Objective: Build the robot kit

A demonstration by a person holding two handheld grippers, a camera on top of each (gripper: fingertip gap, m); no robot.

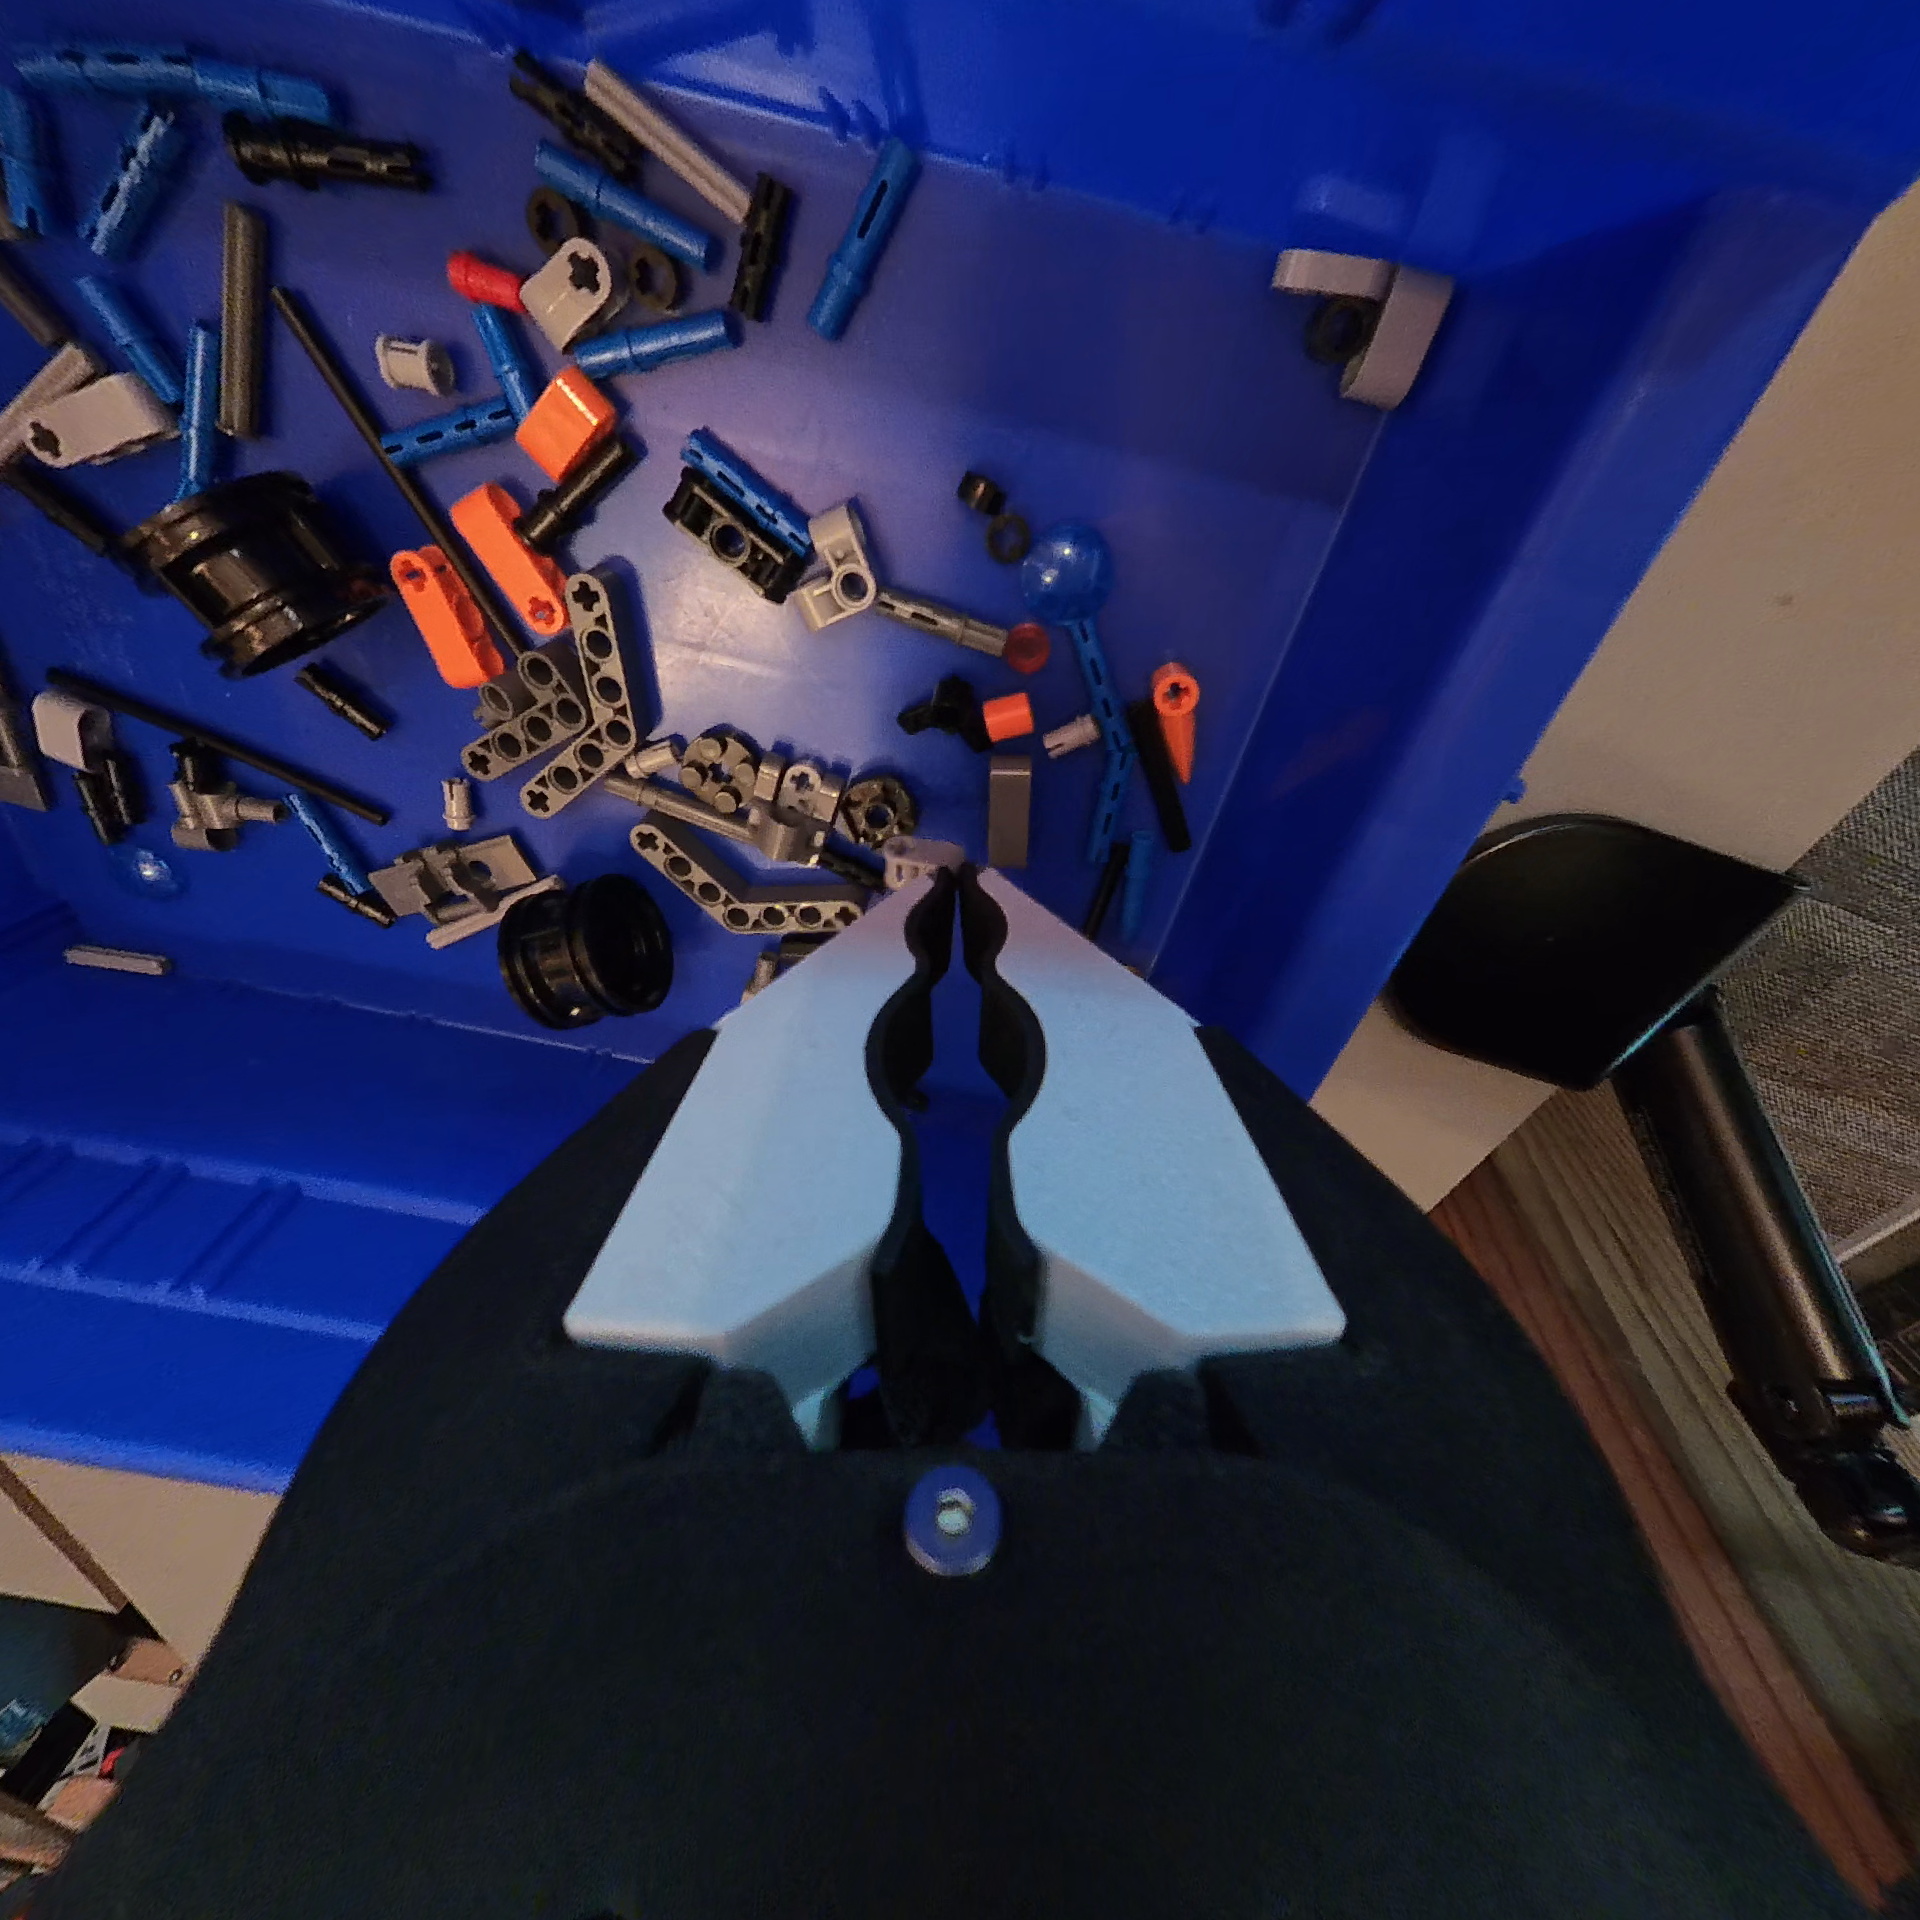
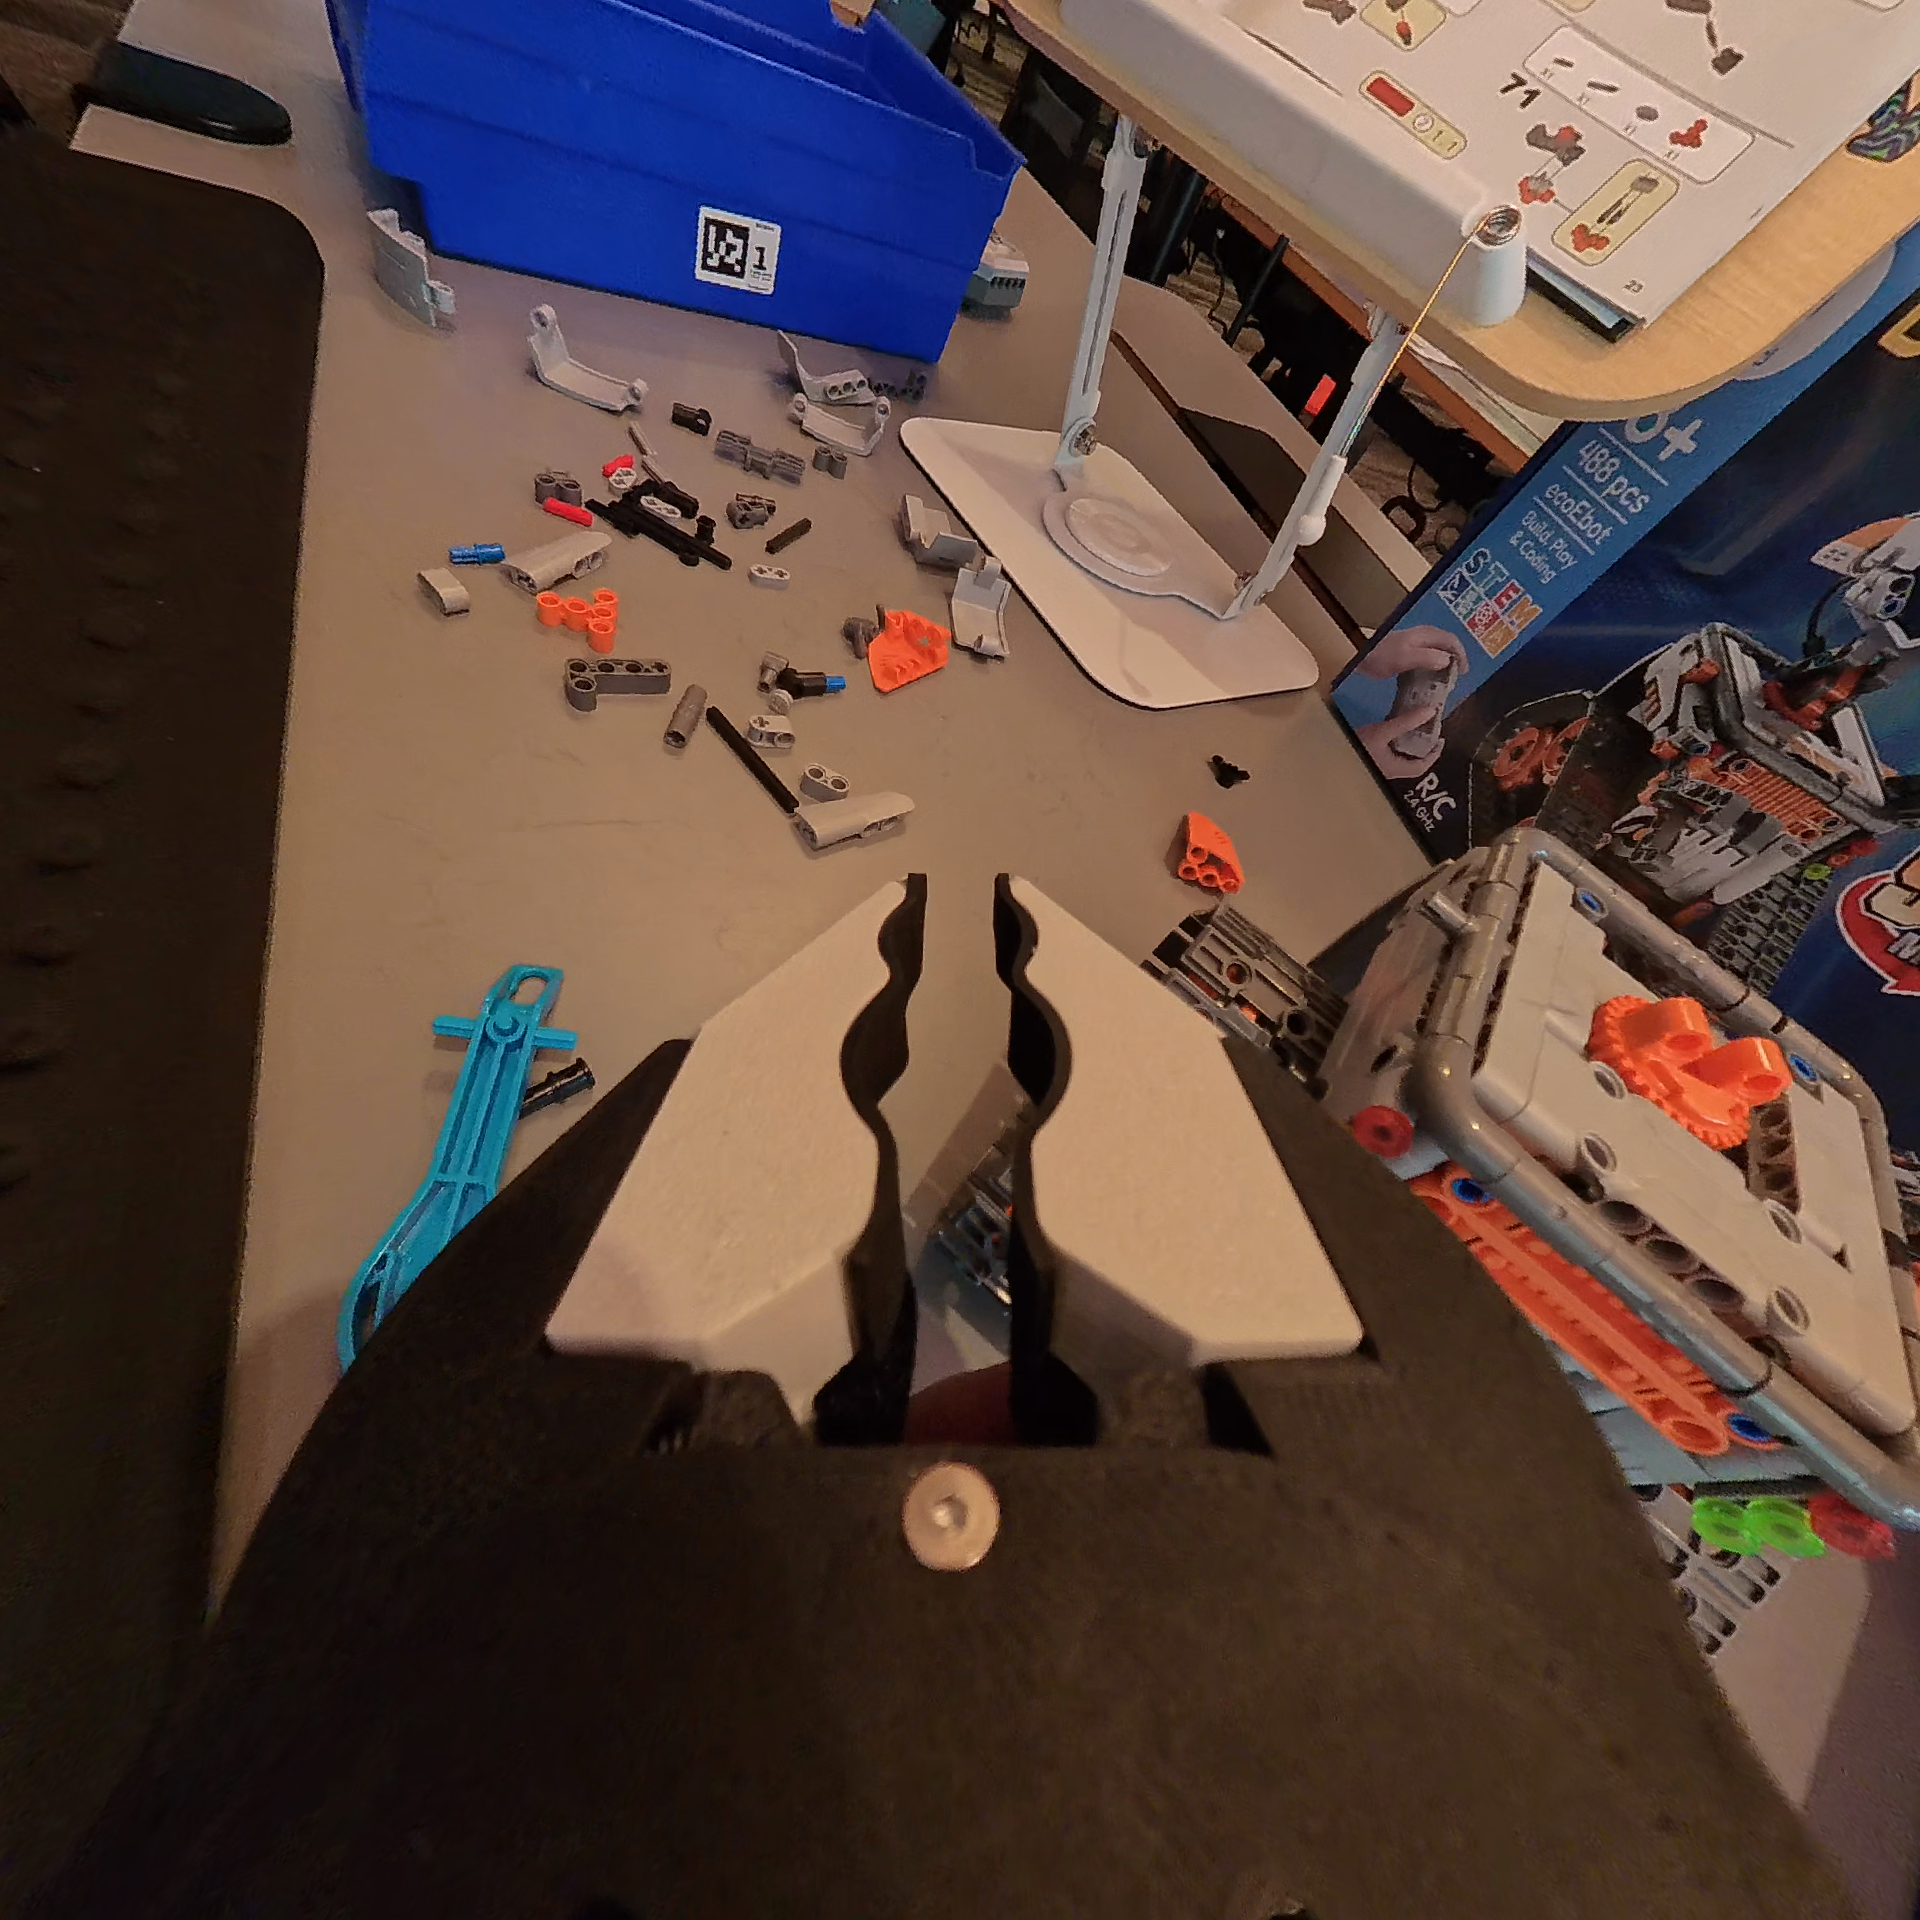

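In the left wrist view my left gripper (image 1: pixel 951 881) is over a blue bin (image 1: pixel 1195 436) of loose building-toy parts. Its jaws are shut, and a small light grey connector piece (image 1: pixel 920 852) sits pinched at the tips. Grey angled beams (image 1: pixel 582 717), orange pieces (image 1: pixel 499 561) and black wheel hubs (image 1: pixel 587 951) lie just beyond and left of it. In the right wrist view my right gripper (image 2: pixel 958 883) hovers above the grey table (image 2: pixel 520 831), jaws a little apart and empty. A half-built grey and orange model (image 2: pixel 1662 1174) stands to its right.
Loose parts are scattered on the table (image 2: pixel 665 582) ahead of the right gripper, before the blue bin (image 2: pixel 665 177). A turquoise separator tool (image 2: pixel 457 1143) lies at left. A white stand base (image 2: pixel 1112 561) holds an instruction booklet (image 2: pixel 1558 114). A toy box (image 2: pixel 1714 644) stands at right. The gap from one gripper's tips to the other's is roughly 55 cm.
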